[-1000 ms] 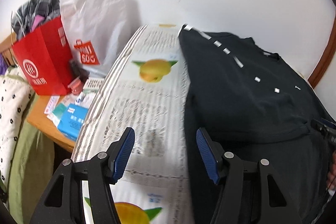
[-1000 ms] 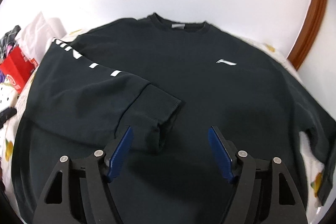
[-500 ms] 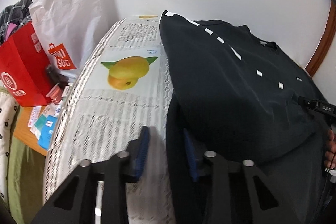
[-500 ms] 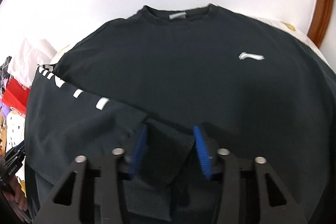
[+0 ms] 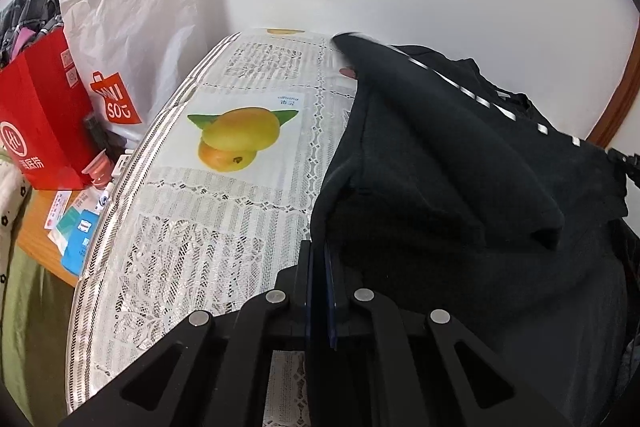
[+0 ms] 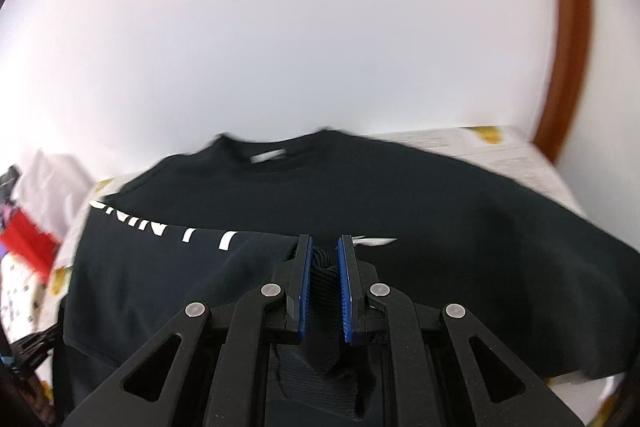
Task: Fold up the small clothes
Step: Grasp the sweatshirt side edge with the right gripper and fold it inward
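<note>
A black sweatshirt (image 5: 460,167) with white sleeve lettering lies on a table under a lace cloth printed with mangoes (image 5: 240,227). My left gripper (image 5: 320,247) is shut on the garment's near left edge, low over the cloth. In the right wrist view the sweatshirt (image 6: 440,207) lies chest up with its collar towards the wall. My right gripper (image 6: 324,243) has the ribbed sleeve cuff (image 6: 322,275) between its blue pads. Its jaws are still closing on the cuff, which is raised off the chest. The lettered sleeve (image 6: 160,239) stretches from it to the left.
A red paper bag (image 5: 36,119) stuffed with clothes and a white shopping bag (image 5: 132,27) stand left of the table, against the white wall. Small boxes and packets (image 5: 76,231) lie on a lower wooden surface there. A brown wooden frame (image 6: 568,27) runs up the wall at right.
Both grippers went from open to shut. The left came in onto the sweatshirt's edge and stopped. The right closed on the cuff, then lifted it up and across the chest.
</note>
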A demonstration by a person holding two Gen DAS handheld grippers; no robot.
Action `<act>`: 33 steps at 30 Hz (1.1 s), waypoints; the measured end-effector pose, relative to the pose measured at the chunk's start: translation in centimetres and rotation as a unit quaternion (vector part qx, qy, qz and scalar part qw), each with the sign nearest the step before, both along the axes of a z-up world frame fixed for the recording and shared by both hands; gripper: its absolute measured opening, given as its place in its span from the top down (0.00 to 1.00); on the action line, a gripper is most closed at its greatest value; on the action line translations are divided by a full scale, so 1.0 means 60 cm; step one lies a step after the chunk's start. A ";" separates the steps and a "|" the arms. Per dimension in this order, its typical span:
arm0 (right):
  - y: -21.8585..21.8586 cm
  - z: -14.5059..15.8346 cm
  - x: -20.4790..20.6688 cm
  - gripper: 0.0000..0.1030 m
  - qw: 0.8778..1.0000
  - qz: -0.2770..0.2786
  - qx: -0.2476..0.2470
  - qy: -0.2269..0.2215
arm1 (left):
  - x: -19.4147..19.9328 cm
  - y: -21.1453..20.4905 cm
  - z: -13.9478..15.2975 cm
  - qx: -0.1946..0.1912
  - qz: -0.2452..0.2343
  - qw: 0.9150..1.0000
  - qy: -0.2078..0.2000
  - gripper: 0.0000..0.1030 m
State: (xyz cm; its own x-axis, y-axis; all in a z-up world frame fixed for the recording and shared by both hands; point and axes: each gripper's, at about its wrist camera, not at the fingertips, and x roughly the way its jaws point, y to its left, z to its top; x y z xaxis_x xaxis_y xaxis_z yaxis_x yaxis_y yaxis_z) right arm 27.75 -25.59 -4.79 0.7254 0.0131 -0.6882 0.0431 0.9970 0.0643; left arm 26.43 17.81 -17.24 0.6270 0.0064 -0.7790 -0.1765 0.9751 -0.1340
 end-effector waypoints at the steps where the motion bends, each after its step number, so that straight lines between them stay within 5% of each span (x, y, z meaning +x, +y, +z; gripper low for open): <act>1: -0.018 -0.002 0.003 0.88 1.000 -0.012 -0.003 0.000 | 0.000 -0.001 0.000 0.002 0.000 1.000 0.000 0.95; 17: -0.121 -0.088 0.008 0.87 0.994 -0.080 -0.043 0.068 | -0.008 0.001 0.002 0.012 0.011 1.000 0.009 0.95; 25: -0.125 -0.078 -0.052 0.69 0.989 -0.091 -0.071 0.093 | -0.028 -0.013 0.016 0.016 -0.004 1.000 0.017 0.94; 33: -0.124 -0.073 -0.199 0.46 0.989 -0.079 -0.062 0.105 | -0.094 -0.045 0.037 0.003 -0.029 1.000 0.010 0.59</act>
